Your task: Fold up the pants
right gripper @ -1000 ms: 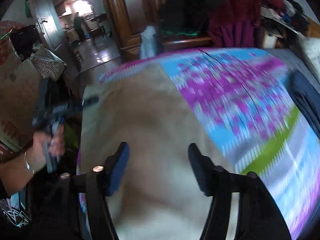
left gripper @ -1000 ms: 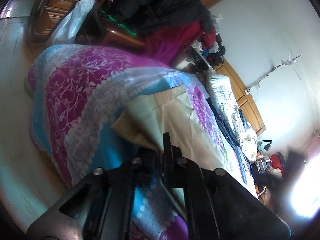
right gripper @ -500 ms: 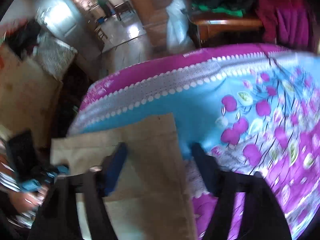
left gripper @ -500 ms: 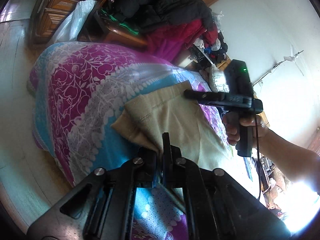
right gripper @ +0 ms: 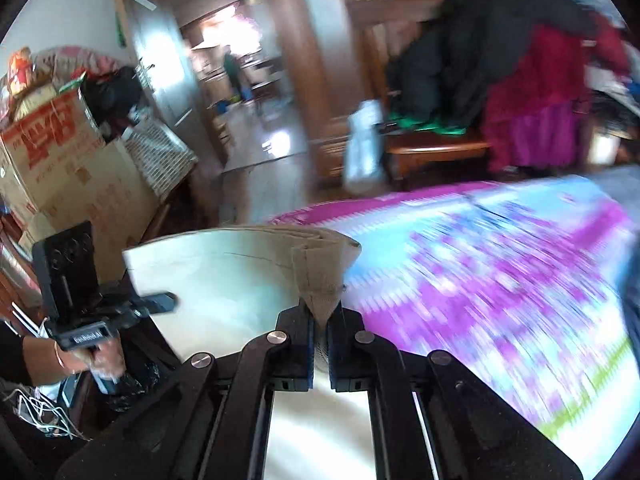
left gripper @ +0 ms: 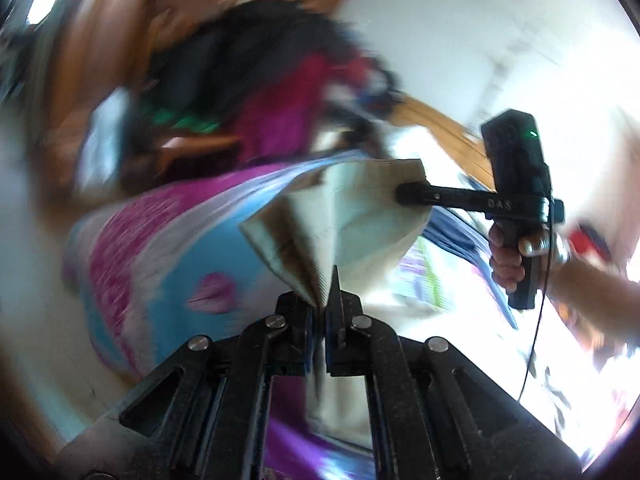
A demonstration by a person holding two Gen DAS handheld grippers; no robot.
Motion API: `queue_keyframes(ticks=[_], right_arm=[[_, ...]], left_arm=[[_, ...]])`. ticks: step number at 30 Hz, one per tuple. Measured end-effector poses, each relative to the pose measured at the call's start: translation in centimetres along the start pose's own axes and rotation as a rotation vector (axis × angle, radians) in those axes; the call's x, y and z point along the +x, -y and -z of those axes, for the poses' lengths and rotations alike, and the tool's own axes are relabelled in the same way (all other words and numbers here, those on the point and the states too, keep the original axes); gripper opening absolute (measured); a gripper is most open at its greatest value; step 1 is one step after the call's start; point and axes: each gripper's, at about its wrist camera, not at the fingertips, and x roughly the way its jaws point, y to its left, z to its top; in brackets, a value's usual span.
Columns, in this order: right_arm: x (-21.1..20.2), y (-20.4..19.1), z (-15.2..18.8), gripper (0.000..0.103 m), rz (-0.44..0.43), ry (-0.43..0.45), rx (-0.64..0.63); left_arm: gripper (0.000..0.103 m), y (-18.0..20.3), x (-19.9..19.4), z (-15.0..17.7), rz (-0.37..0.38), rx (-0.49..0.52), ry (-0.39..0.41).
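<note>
My left hand-held gripper (left gripper: 319,312) and right hand-held gripper (right gripper: 319,322) are each clamped on a corner of the pants (left gripper: 360,216). The pants hang stretched between them above the bed (right gripper: 480,280), long axis running gripper to gripper.

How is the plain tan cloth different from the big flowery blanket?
The beige cotton pants are plain; the pink-and-blue floral bedspread is patterned. The pants hang lifted, pinched by the left gripper and right gripper; the bedspread lies spread on the bed. The pants are smaller. Both are soft fabric.
</note>
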Motion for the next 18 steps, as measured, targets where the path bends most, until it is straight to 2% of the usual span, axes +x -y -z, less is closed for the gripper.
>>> queue_keyframes(ticks=[3, 5, 7, 8, 10, 11, 12, 13, 14, 15, 16, 18], right_arm=[[-8.2, 1.0, 5.5, 0.007, 0.094, -0.014, 0.067], [-13.1, 1.9, 10.5, 0.007, 0.165, -0.042, 0.126], [-17.3, 2.9, 15.9, 0.007, 0.226, -0.076, 0.202], [-18.9, 3.5, 18.5, 0.008, 0.265, -0.089, 0.234], [-21.8, 5.6, 24.1, 0.013, 0.322, -0.107, 0.356], [-22.8, 6.9, 27.0, 0.032, 0.352, -0.123, 0.446], [-23.6, 7.8, 29.8, 0.039, 0.389, -0.15, 0.534], [-24.5, 8.2, 32.5, 0.041, 0.426, -0.17, 0.612], [-25.6, 8.0, 34.8, 0.041, 0.449, -0.17, 0.679], [-26.9, 7.5, 36.9, 0.041, 0.451, -0.15, 0.731], [-28.2, 6.7, 38.7, 0.041, 0.442, -0.119, 0.765], [-30.1, 4.6, 40.5, 0.041, 0.407, -0.024, 0.805]], left_arm=[[0.004, 7.3, -1.2, 0.2, 0.144, 0.157, -0.034], [0.004, 12.3, -1.3, 1.2, 0.278, 0.231, -0.079], [0.004, 18.2, -0.6, 3.6, 0.446, 0.274, -0.155], [0.004, 20.1, -0.1, 4.6, 0.5, 0.281, -0.19], [0.005, 25.9, 2.2, 9.1, 0.604, 0.317, -0.314], [0.009, 27.8, 3.4, 11.1, 0.617, 0.331, -0.383], [0.009, 30.2, 5.2, 14.3, 0.612, 0.352, -0.524], [0.009, 32.3, 6.3, 17.4, 0.574, 0.413, -0.654], [0.009, 33.6, 6.1, 19.3, 0.54, 0.491, -0.695], [0.011, 34.3, 5.1, 20.0, 0.525, 0.557, -0.676], [0.017, 34.4, 4.2, 20.1, 0.532, 0.582, -0.652], [0.021, 33.4, 2.8, 19.2, 0.597, 0.527, -0.672]])
